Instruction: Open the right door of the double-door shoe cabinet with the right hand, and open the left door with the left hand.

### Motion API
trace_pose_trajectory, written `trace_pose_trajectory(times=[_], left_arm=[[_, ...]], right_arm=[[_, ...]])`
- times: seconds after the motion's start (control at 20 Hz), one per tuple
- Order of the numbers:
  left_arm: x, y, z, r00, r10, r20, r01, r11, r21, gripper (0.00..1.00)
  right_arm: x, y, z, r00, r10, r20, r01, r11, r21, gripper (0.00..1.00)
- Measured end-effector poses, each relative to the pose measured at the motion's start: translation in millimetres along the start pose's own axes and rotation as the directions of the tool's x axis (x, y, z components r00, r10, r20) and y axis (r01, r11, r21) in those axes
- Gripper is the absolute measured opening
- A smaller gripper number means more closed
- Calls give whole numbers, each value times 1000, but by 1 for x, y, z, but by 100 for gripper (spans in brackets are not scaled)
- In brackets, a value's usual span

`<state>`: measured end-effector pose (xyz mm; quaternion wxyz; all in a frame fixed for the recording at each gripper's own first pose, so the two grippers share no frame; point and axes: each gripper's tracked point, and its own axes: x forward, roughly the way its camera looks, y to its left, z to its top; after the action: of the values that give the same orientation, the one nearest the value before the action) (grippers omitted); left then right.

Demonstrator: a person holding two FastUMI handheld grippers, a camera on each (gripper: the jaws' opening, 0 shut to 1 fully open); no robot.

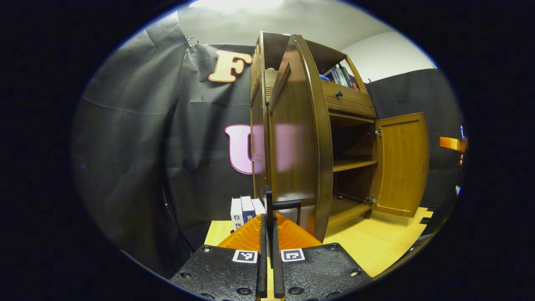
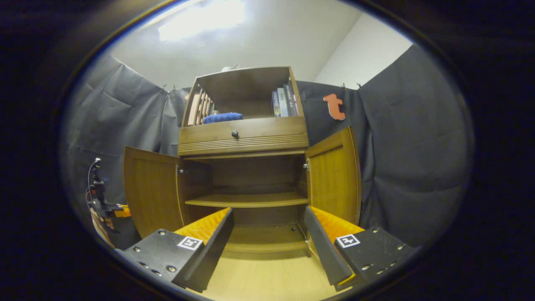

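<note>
Left gripper [image 1: 269, 221] clamps handle [image 1: 284, 205]; boxes [image 1: 246, 209] beside.

The shoe cabinet [image 2: 244, 138] is shiny brown wood, and so are its two doors. A blue cloth [image 2: 222, 117] sits high above the right tool [image 2: 267, 246] (orange fingers, black-and-white squares). The bench [image 2: 267, 280] below is yellow.

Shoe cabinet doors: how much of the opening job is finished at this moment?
Done: in the right gripper view the right door and left door both stand swung out, with the right gripper open and apart from them. In hand: the left gripper is closed on the left door's black handle. Left: probably only letting go.
</note>
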<state>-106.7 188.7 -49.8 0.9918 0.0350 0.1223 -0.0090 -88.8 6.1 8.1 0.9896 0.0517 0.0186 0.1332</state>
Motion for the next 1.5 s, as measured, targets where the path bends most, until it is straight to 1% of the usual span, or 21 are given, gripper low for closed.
trace_pose_trajectory(times=[0.1,0.2,0.25,0.3,0.35,0.4,0.5,0.65,0.7,0.75,0.8,0.9,0.95,1.1,1.15,1.2,1.25,1.3,1.4,1.45,1.5], left_arm=[[-6,-2,-1,1000,7,-11,-6,1000,15,10],[-14,0,3,1000,30,-1,-30,999,27,10],[-17,0,4,999,38,2,-38,999,25,22],[-19,1,5,999,49,0,-49,999,20,16],[-21,3,6,998,66,4,-66,998,16,23],[-25,3,8,997,81,4,-81,997,19,23],[-31,3,11,995,103,16,-103,995,18,28],[-47,11,22,983,182,37,-182,983,1,33],[-53,9,32,980,191,63,-191,982,-2,35],[-57,4,37,978,194,83,-194,981,-3,31],[-61,0,42,976,196,94,-197,980,2,35],[-68,-6,51,970,215,111,-217,976,5,36],[-74,-9,57,967,219,126,-222,975,8,38],[-87,-33,79,964,202,171,-206,979,8,42],[-87,-44,86,965,186,186,-191,982,8,48],[-87,-52,89,965,181,190,-185,983,6,50],[-86,-57,92,963,182,196,-186,983,2,52],[-87,-61,98,959,193,209,-195,981,-9,53],[-83,-69,110,950,208,234,-205,978,-35,61],[-83,-72,112,945,220,242,-213,976,-53,68],[-81,-77,115,940,231,250,-221,973,-67,76]], right_arm=[[-1,-2,-1,1000,0,-1,0,1000,6,98],[0,-3,-4,1000,-2,-3,2,1000,6,98],[0,-3,-7,1000,0,-10,0,1000,5,97],[1,-3,-10,1000,4,-15,-4,1000,6,97],[1,-2,-12,1000,8,-20,-8,1000,7,98],[2,-1,-15,1000,12,-24,-12,1000,7,100],[3,-2,-18,1000,13,-27,-13,1000,6,98],[4,-6,-25,999,17,-38,-16,1000,18,98],[5,-8,-26,999,17,-41,-16,1000,22,98],[5,-10,-26,999,16,-43,-14,1000,25,100],[6,-12,-26,999,14,-45,-13,1000,28,100],[3,-18,-23,999,3,-37,-2,999,34,100],[2,-23,-21,999,-4,-33,5,999,33,100],[-2,-36,-12,1000,-24,-18,25,999,28,100],[-4,-40,-9,999,-30,-13,31,999,27,100],[-5,-44,-7,999,-40,-7,41,999,26,97],[-6,-50,-6,999,-53,0,53,998,23,100],[-6,-58,-6,997,-71,4,71,997,21,100],[-8,-67,-11,996,-87,-1,87,996,28,100],[-8,-68,-12,996,-88,-6,88,996,33,97],[-8,-72,-13,996,-94,-10,94,995,37,98]])
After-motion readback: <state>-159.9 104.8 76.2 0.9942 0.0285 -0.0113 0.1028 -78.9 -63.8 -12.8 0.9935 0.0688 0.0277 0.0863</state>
